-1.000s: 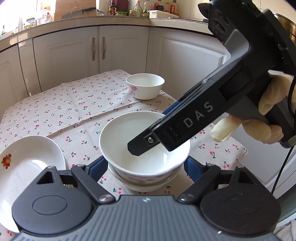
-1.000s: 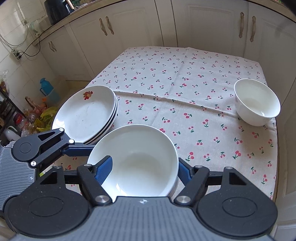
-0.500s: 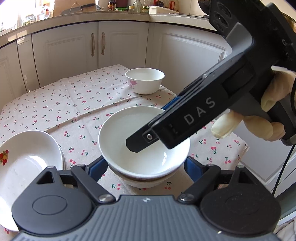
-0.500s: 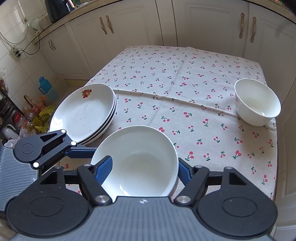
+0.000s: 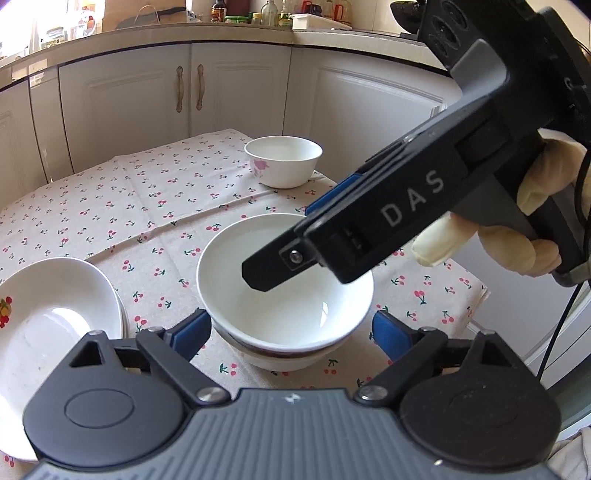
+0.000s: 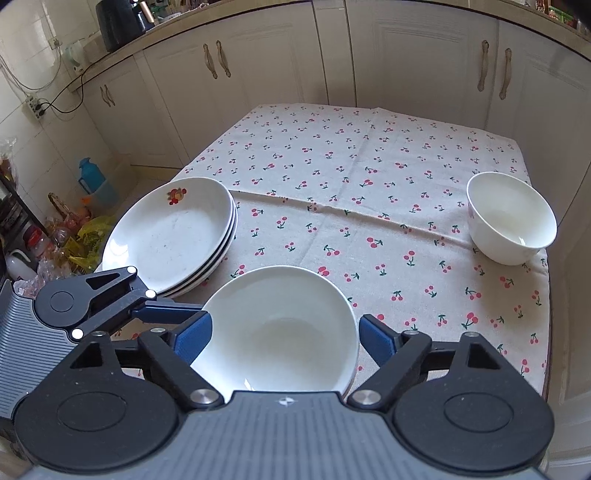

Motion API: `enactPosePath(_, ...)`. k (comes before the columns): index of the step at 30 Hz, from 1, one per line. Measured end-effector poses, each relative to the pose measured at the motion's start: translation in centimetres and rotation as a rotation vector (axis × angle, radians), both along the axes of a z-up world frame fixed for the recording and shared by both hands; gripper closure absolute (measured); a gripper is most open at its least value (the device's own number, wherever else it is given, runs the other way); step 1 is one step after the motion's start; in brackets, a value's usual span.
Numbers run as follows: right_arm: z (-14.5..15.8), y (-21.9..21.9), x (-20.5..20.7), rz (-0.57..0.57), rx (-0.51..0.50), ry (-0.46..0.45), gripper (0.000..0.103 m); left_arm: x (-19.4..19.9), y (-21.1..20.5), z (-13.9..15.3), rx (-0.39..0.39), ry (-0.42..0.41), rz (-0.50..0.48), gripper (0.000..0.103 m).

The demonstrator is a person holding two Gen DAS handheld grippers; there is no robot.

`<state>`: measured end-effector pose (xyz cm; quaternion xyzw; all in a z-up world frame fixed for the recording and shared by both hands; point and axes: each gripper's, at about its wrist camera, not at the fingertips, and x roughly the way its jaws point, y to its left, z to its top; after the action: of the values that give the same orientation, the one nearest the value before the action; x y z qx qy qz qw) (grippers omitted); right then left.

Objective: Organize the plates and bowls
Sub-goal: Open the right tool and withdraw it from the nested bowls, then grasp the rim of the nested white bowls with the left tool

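Two hand-held grippers flank a stack of white bowls (image 5: 284,295) on a table covered in a cherry-print cloth (image 6: 369,177). The left gripper (image 5: 291,332) has just been opening: its blue pads (image 5: 192,332) stand apart on either side of the stack, clear of the rim, with the bowls between them but not pressed. The right gripper (image 6: 284,336) has likewise just been opening, its blue pads (image 6: 194,334) spread to both sides of the same top bowl, with a gap showing at the right pad; at the left pad the view cannot settle whether it touches the rim.

The left wrist view alone shows that the top bowl sits nested in a second bowl with a dark band under its rim, and that the right gripper's black body, lettered "DAS", slants down over the bowl, held by a gloved hand (image 5: 532,236). It also shows a pink flower on the single bowl (image 5: 283,160) near the far table edge, and bottles on the counter (image 5: 258,26) behind.

The right wrist view alone shows the stack of plates (image 6: 173,236) as several layered rims, the top one bearing a fruit motif, just beside the bowls on the left. It shows the left gripper's arm reaching in below the plates, and, past the table edge, a blue bottle (image 6: 90,177) and clutter on the floor.
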<state>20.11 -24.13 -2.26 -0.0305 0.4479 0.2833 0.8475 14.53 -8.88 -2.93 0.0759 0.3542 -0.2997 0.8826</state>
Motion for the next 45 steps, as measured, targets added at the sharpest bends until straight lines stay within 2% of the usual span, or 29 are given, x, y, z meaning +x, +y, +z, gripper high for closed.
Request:
enactPosePath(2, 0.2, 0.1, -0.2, 0.001, -0.008, -0.020, 0.009, -0.2, 0.1, 0.1, 0.002, 0.001, -0.011, 0.008)
enactPosePath(5, 0.3, 0.0, -0.8, -0.012, -0.014, -0.054, 0.000, -0.5, 0.5, 0.2, 0.003, 0.006, -0.019, 0.008)
enactPosePath(11, 0.4, -1.0, -2.1, -0.068, -0.024, -0.145, 0.000, -0.6, 1.3, 0.8, 0.010, 0.024, -0.036, 0.008)
enactPosePath(18, -0.2, -3.2, -3.0, -0.221, -0.065, -0.282, 0.000, 0.8, 1.8, 2.8, 0.032, -0.002, -0.061, 0.008)
enactPosePath(26, -2.5, -4.6, -2.5, -0.376, -0.184, -0.398, 0.000, 6.1, 0.4, 4.7, 0.067, -0.002, -0.095, 0.007)
enactPosePath(36, -3.4, -7.3, 2.0, -0.448, -0.188, -0.409, 0.000, 14.5, -4.2, 5.4, 0.074, 0.016, -0.124, 0.007)
enactPosePath(45, -5.4, -8.4, 6.0, -0.472, -0.189, -0.405, 0.000, 21.4, -8.9, 3.4, 0.099, 0.037, -0.162, 0.007)
